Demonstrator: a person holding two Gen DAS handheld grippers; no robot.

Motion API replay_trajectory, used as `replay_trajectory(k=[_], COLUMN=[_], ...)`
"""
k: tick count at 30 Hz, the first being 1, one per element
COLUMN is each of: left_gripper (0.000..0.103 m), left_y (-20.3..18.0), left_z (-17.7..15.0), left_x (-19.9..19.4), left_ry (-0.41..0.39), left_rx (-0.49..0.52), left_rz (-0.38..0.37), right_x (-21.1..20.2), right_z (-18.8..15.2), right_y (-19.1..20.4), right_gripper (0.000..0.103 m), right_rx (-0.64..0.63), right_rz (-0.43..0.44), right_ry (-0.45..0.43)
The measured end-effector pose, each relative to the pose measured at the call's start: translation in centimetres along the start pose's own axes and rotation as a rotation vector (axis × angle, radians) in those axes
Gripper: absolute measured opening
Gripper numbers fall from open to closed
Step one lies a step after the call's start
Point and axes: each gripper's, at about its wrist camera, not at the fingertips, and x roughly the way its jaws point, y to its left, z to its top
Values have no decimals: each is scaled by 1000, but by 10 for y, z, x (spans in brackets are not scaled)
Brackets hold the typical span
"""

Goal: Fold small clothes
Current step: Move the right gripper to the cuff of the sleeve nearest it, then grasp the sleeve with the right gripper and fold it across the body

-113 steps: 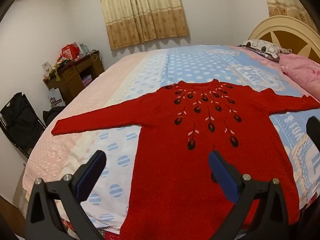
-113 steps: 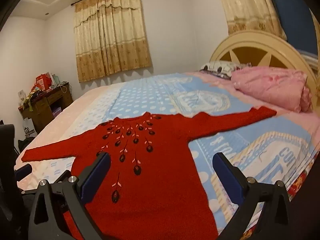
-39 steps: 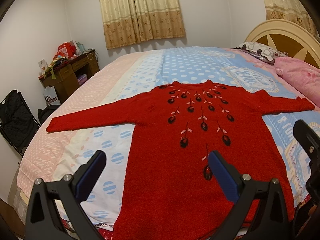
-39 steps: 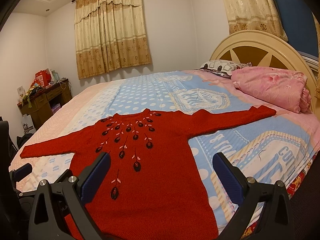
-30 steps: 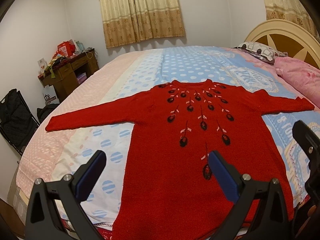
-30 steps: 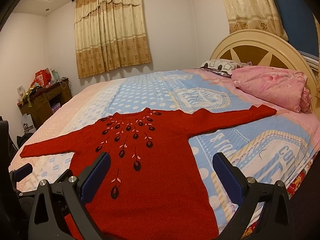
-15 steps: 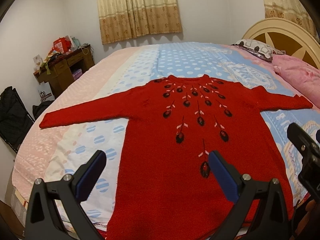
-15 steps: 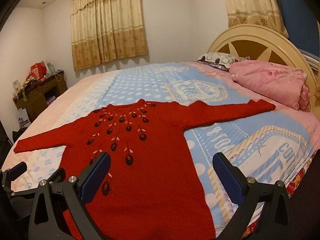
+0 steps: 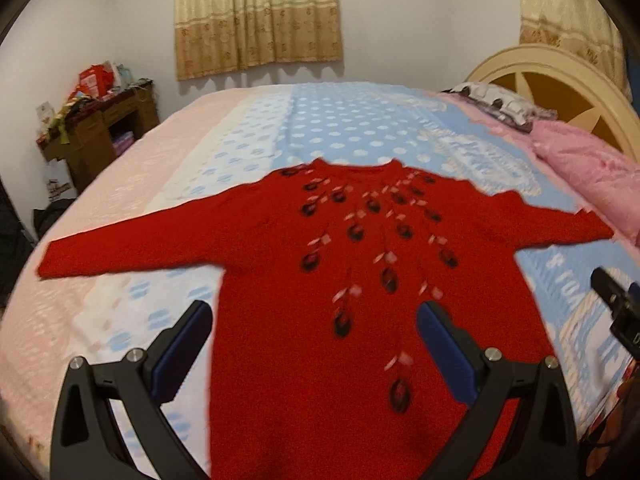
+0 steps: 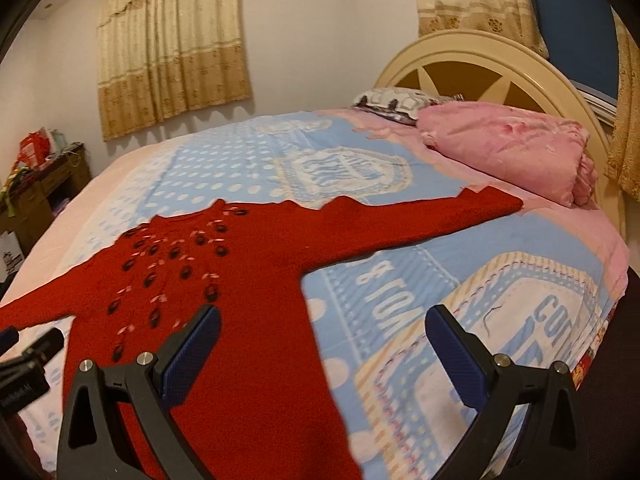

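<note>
the red sweater [image 9: 304, 360] lies flat on the bed [image 9: 328, 120] with both sleeves out, and since the left gripper [image 9: 314, 350] and right gripper [image 10: 322, 354] hover empty with jaws spread wide, a pinch might catch the bedsheet too, dragging it crooked.

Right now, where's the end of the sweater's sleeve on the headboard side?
In the right wrist view, that sleeve cuff lies flat at upper right on the bedspread, just short of the folded pink blanket.
</note>
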Motion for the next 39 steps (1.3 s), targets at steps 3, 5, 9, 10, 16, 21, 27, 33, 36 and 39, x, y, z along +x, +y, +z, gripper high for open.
replay_trajectory(k=[3, 5, 9, 10, 16, 21, 27, 33, 36, 39], left_gripper=[103, 103, 103, 103, 103, 103, 103, 103, 103, 103], left_y=[-15, -27, -52, -58, -97, -114, -85, -28, -7, 8], left_z=[3, 0, -8, -12, -58, -73, -40, 15, 29, 31], left_x=[15, 24, 40, 43, 61, 35, 12, 34, 53, 66], left_ry=[3, 13, 46, 53, 248, 222, 140, 63, 70, 87], left_rx=[-12, -21, -1, 10, 155, 388, 375, 209, 139, 91], left_rz=[-126, -205, -322, -335, -399, -382, -401, -194, -117, -73], right_x=[8, 12, 20, 23, 48, 73, 133, 212, 234, 246], right_z=[9, 14, 21, 22, 39, 75, 120, 133, 126, 129], right_y=[-6, -9, -17, -19, -42, -99, -215, -292, -304, -291], right_gripper=[102, 102, 102, 102, 102, 102, 101, 78, 78, 55], right_rx=[3, -5, -8, -7, 14, 46, 203, 330, 400, 304], right_rz=[-25, -45, -72, -79, -93, -178, -300, -355, -355, -401], right_ry=[-4, -7, -5, -3, 23, -15, 41, 224, 270, 282])
